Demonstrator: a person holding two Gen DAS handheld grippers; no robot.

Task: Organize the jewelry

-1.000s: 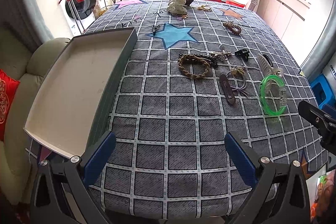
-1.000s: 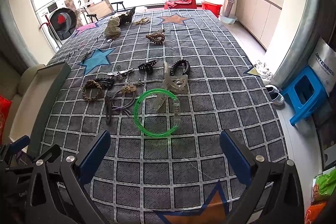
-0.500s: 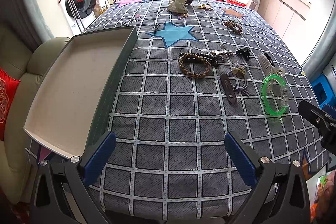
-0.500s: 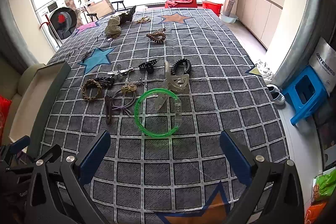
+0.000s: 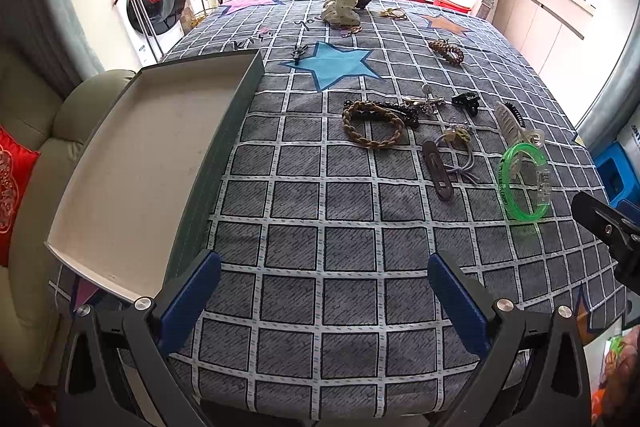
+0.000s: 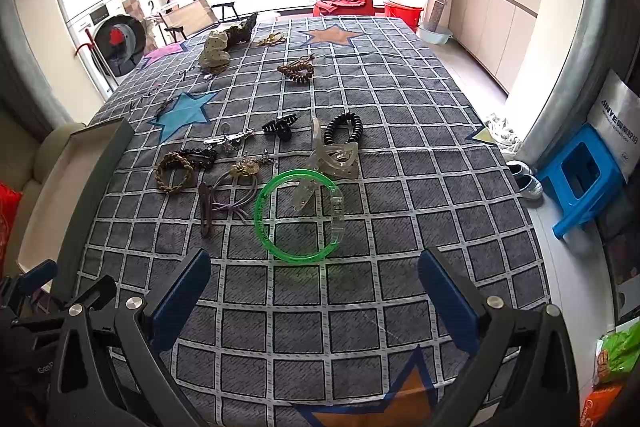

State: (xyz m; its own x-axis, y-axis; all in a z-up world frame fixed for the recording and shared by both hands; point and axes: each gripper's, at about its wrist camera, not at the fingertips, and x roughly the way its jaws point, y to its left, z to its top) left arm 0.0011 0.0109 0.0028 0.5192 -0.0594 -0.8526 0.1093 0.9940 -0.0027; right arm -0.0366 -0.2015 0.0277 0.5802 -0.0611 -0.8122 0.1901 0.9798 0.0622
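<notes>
A green translucent bangle (image 6: 298,215) lies on the checked tablecloth just ahead of my right gripper (image 6: 314,287), which stands open and holds nothing. The bangle (image 5: 524,183) also shows at the right of the left wrist view. Beside it lie a clear hair claw (image 6: 334,157), a black coil tie (image 6: 344,127), a brown braided band (image 6: 174,173), a dark snap clip (image 6: 206,209) and purple elastic ties (image 6: 236,199). My left gripper (image 5: 324,295) is open over bare cloth, right of a shallow empty box lid (image 5: 132,163).
Farther back on the table (image 5: 320,307) sit a cream scrunchie (image 5: 340,7), a brown coil tie (image 5: 448,51) and a small black clip (image 5: 298,53). A beige sofa (image 5: 36,155) adjoins the left edge. A blue stool (image 6: 584,179) stands on the floor to the right.
Both grippers have edged slightly forward towards the items; the bangle sits a little closer in the right wrist view. Nothing was taken hold of.
</notes>
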